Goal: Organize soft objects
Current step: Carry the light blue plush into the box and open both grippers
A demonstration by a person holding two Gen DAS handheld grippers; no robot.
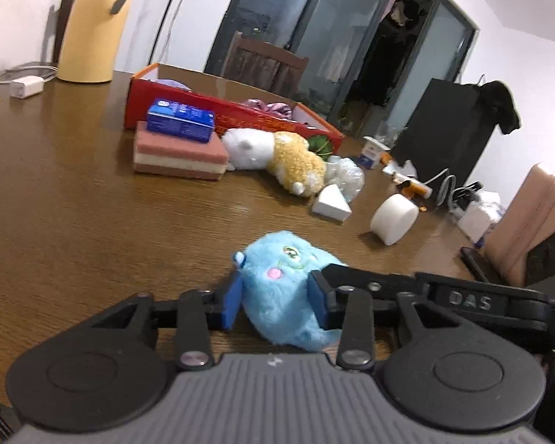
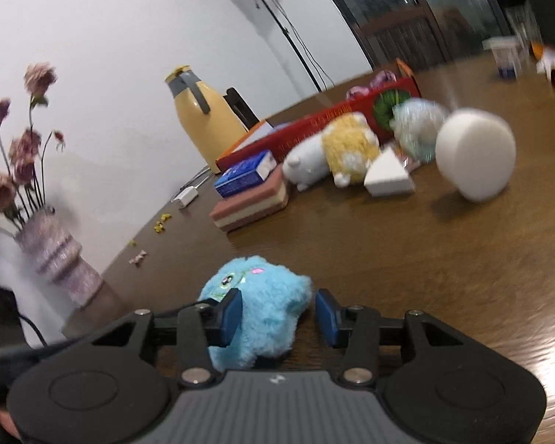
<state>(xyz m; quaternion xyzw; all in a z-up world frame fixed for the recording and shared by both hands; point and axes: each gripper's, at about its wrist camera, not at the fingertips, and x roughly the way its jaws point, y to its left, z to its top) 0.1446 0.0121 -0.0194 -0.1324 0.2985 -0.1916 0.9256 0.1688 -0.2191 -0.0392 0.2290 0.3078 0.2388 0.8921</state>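
A blue plush toy (image 1: pixel 285 288) lies on the wooden table (image 1: pixel 74 203), between the blue pads of my left gripper (image 1: pixel 275 305), which closes on it. In the right wrist view the same blue plush toy (image 2: pixel 262 307) sits between the pads of my right gripper (image 2: pixel 277 318); the left pad touches it, the right pad stands a little apart. A white and yellow plush (image 1: pixel 277 155) lies beside a red box (image 1: pixel 233 111). A white foam cylinder (image 1: pixel 394 218) and a white foam wedge (image 1: pixel 331 203) lie further right.
A pink layered sponge (image 1: pixel 181 155) carries a blue carton (image 1: pixel 181 120). A yellow jug (image 1: pixel 92 26) stands at the back left. A vase of dried flowers (image 2: pixel 51 251) stands at the table's left edge. A crumpled plastic bag (image 1: pixel 346 177), cables and small packs lie at the right.
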